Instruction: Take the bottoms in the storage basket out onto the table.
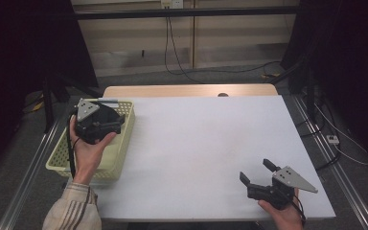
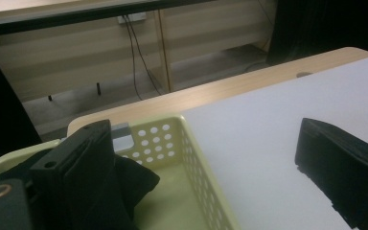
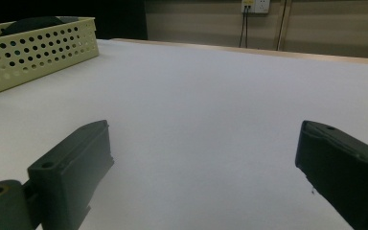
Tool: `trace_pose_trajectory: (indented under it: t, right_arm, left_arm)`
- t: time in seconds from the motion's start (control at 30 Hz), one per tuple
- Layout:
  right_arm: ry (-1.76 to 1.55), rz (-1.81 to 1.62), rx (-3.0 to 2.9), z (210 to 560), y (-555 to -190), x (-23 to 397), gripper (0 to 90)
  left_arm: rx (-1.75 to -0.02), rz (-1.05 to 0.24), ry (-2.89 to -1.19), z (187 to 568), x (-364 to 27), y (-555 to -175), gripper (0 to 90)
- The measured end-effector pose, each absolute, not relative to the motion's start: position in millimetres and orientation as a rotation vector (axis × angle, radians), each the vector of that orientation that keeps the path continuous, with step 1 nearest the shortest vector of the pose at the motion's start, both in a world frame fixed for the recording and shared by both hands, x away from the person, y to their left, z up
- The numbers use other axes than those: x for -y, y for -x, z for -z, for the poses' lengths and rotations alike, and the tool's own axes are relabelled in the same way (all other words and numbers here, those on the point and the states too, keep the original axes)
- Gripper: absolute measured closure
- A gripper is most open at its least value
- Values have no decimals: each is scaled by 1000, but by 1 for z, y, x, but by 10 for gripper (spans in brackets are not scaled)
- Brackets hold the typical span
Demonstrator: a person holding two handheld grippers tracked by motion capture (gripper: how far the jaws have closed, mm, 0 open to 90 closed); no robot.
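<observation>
A pale yellow perforated basket [image 1: 124,139] stands at the table's left edge. My left gripper [image 1: 106,120] hovers over its far part, held from below by a hand. In the left gripper view, my left gripper [image 2: 203,130] is open wide: one jaw hangs over the basket [image 2: 172,143] and the other over the white tabletop. A dark, soft-looking item [image 2: 136,184] lies in the basket under the first jaw. My right gripper [image 1: 256,169] sits low near the front right of the table, open, with nothing between the jaws of this gripper [image 3: 203,132].
The white tabletop [image 1: 211,139] stretches between the basket and my right gripper. A bare wooden strip [image 1: 187,90] runs along the far edge. A small grey piece [image 1: 108,100] sits at the basket's far rim. Cables trail on the floor beyond the table.
</observation>
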State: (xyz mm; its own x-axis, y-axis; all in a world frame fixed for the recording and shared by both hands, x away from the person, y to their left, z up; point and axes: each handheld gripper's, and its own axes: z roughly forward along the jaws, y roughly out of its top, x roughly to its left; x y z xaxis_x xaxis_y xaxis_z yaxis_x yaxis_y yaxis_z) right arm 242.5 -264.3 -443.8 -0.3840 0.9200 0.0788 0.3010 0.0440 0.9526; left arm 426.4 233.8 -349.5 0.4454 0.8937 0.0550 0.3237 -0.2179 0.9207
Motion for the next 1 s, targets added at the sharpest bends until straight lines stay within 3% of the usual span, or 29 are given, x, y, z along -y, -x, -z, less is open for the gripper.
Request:
trace_pose_trajectory:
  t: [1.0]
  right_arm:
    - [-1219, -1351, -1768, 444, -243, 258, 52]
  left_arm:
    - [-1374, -702, -1858, 380, -282, -503, 58]
